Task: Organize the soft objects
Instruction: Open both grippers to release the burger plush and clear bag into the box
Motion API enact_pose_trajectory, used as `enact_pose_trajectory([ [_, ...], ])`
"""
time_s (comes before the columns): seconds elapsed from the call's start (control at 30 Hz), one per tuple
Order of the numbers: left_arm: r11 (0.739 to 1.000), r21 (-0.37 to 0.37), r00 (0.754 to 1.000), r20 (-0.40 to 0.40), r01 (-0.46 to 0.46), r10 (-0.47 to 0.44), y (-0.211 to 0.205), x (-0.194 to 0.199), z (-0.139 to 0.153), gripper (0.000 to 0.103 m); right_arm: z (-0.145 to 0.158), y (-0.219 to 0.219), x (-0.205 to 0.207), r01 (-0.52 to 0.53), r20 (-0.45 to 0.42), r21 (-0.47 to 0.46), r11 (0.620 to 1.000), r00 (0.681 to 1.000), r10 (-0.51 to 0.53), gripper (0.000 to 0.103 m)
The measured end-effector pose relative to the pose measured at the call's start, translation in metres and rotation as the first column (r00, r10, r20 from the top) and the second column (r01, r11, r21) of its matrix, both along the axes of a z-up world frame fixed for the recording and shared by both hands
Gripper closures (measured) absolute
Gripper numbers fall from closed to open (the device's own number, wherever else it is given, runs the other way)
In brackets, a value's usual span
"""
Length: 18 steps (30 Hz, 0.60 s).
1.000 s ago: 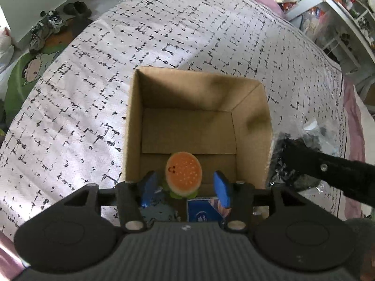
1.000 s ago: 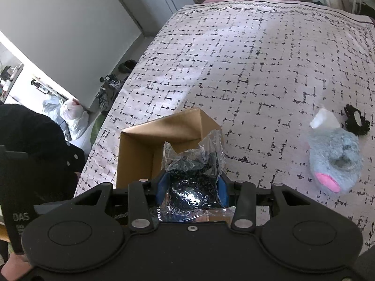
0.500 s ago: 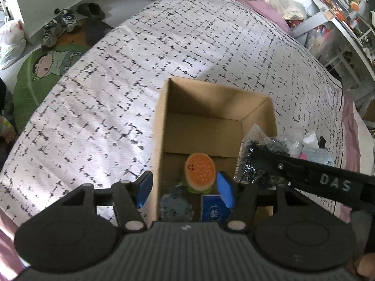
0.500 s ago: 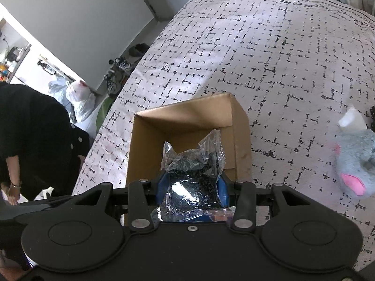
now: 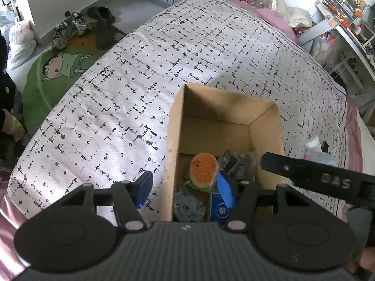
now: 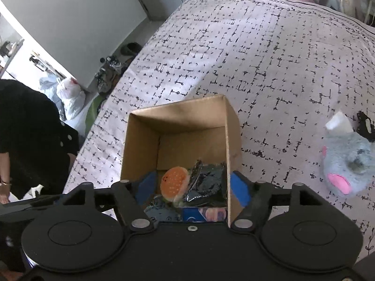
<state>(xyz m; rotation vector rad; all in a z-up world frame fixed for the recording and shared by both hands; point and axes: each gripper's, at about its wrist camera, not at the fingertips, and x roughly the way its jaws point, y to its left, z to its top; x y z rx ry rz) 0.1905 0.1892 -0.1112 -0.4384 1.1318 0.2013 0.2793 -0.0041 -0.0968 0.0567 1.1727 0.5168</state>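
Right claw just spread, w/ nothing between its jaws; black bag dropped into box beside burger toy. Left claw released too. Grey plush on bed, far right, likely next.

A lived-in bedroom: patterned bedspread, cartoon floor rug, shoes, cluttered shelves.

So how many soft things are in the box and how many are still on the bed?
In the brown cardboard box: 4 (orange burger plush, grey round plush, blue packet, crinkly black plastic bag)
On the bed: 1 (grey mouse plush)
Total: 5
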Motion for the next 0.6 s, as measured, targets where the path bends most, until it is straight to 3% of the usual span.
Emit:
enact_pose_trajectory([
  [0.13, 1.0, -0.004, 1.0, -0.006, -0.004, 0.004, -0.003, -0.002, 0.004, 0.043, 0.008, -0.012, -0.003, 0.021, 0.019, 0.003, 1.0, 1.0, -0.022, 0.026],
  [0.27, 1.0, 0.011, 1.0, 0.007, -0.01, 0.01, -0.01, -0.006, 0.01, 0.034, 0.015, -0.028, -0.008, 0.04, 0.037, 0.011, 0.999, 0.999, -0.04, 0.022],
  [0.6, 1.0, 0.019, 1.0, 0.026, 0.008, -0.009, -0.038, -0.01, 0.021, 0.033, 0.024, -0.071, -0.014, 0.089, 0.048, 0.039, 0.995, 0.995, -0.091, 0.014],
])
